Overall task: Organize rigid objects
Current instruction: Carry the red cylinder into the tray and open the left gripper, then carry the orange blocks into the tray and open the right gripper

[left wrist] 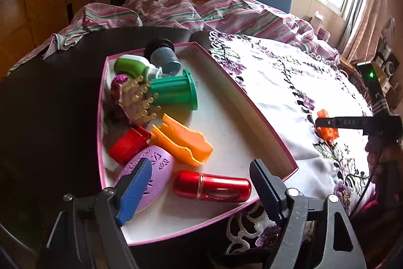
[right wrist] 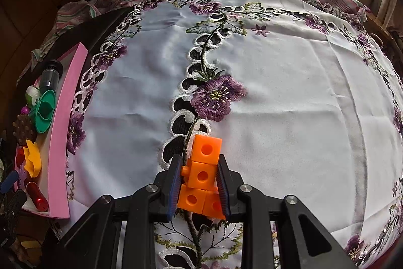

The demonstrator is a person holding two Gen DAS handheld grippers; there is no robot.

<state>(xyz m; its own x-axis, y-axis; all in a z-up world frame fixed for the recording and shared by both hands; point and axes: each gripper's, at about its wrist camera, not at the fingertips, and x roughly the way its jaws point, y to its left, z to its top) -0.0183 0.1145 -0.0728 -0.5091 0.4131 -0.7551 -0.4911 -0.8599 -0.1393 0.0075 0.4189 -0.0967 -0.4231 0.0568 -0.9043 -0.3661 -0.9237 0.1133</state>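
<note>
A pink-rimmed box (left wrist: 241,90) holds a red metal tube (left wrist: 214,187), a purple oval (left wrist: 156,168), an orange shell piece (left wrist: 183,143), a red cap (left wrist: 128,144), a green spool (left wrist: 176,92), a spiky brush (left wrist: 131,100), a green bottle (left wrist: 131,67) and a grey cylinder (left wrist: 163,56). My left gripper (left wrist: 199,164) hangs open over the box's near corner; the red tube lies between and beyond its fingers, untouched. On the embroidered cloth, my right gripper (right wrist: 199,160) is shut on a cluster of orange linked cubes (right wrist: 202,173). Both the cubes (left wrist: 327,132) and that gripper's finger (left wrist: 337,122) show in the left wrist view.
The white cloth with purple flowers (right wrist: 277,92) covers the table to the right of the box (right wrist: 63,130). A dark bare tabletop (left wrist: 50,105) lies left of it. Striped bedding (left wrist: 176,11) is bunched along the far edge, with chairs and a window behind.
</note>
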